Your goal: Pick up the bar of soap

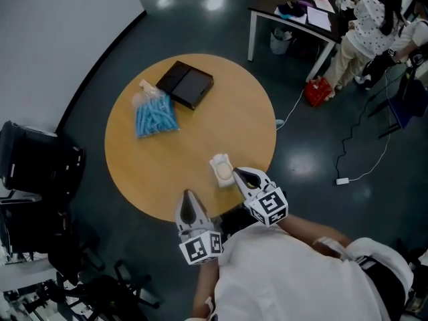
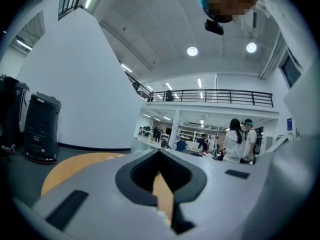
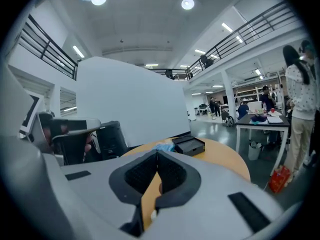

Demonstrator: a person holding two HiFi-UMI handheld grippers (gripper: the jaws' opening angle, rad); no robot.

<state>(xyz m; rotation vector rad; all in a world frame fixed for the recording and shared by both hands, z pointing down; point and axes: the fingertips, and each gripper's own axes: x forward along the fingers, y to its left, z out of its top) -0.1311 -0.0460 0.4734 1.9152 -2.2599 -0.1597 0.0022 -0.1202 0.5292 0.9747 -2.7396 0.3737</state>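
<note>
Smooth grey left gripper [image 1: 189,198] and right gripper [image 1: 239,174] both have jaws pressed together, empty. Pale rectangular bar of soap [image 1: 221,170] lies on round wooden table [image 1: 221,99], just beside the right gripper.

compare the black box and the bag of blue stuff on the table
The black box is dark, flat-sided and rectangular; the bag is clear, lumpy and filled with blue pieces. The black box lies farther from the person than the bag. Both rest on the round table.
</note>
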